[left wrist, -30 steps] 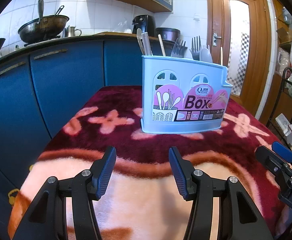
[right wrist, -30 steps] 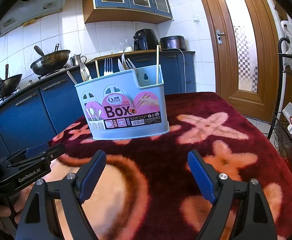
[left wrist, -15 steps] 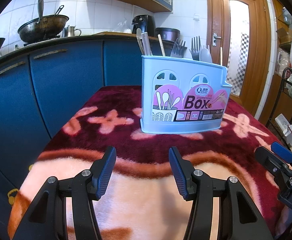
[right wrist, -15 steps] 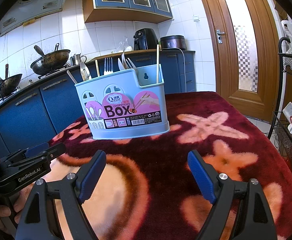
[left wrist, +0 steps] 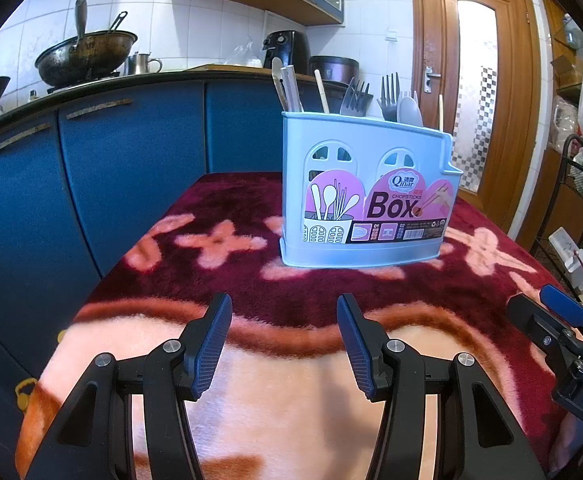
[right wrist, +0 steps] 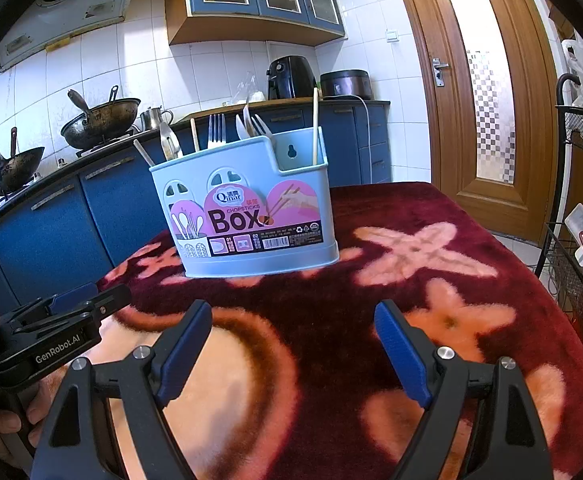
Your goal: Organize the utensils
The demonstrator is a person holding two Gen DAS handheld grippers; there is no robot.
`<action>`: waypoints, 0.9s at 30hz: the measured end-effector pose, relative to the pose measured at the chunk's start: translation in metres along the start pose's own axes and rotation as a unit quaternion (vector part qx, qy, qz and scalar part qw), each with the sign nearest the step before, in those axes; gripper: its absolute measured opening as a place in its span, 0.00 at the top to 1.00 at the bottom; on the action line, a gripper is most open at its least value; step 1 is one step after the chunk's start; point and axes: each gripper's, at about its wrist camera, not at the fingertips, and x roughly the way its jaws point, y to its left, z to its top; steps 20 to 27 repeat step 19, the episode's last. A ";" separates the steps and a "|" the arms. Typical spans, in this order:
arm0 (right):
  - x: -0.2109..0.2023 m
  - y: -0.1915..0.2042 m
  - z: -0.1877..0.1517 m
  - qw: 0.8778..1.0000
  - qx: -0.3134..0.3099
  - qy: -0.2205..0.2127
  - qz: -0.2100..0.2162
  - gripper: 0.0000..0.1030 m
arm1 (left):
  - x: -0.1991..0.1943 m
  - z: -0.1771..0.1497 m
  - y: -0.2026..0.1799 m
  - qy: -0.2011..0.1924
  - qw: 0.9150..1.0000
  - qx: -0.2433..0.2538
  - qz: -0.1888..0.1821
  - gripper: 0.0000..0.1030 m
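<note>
Both the left gripper (left wrist: 283, 340) and right gripper (right wrist: 293, 348) are held open and empty, short of the utensil box (right wrist: 247, 208) on the surface (right wrist: 431, 280).

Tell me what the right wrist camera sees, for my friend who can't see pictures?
A light blue utensil box with forks, spoons and chopsticks standing in it sits on a dark red flowered blanket. In front of it the right tool hangs open and empty, and the left tool shows at the left edge. Blue kitchen cabinets and a wooden door are behind.
</note>
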 end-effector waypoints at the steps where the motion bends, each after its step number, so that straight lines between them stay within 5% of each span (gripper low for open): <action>1: 0.000 0.000 0.000 1.000 0.000 0.000 0.000 0.17 | 0.000 0.000 0.000 0.000 1.000 0.000 0.000 0.45; 27: 0.001 0.000 0.000 1.000 0.001 0.002 -0.001 0.17 | 0.001 0.000 0.000 0.003 1.000 -0.001 -0.002 0.45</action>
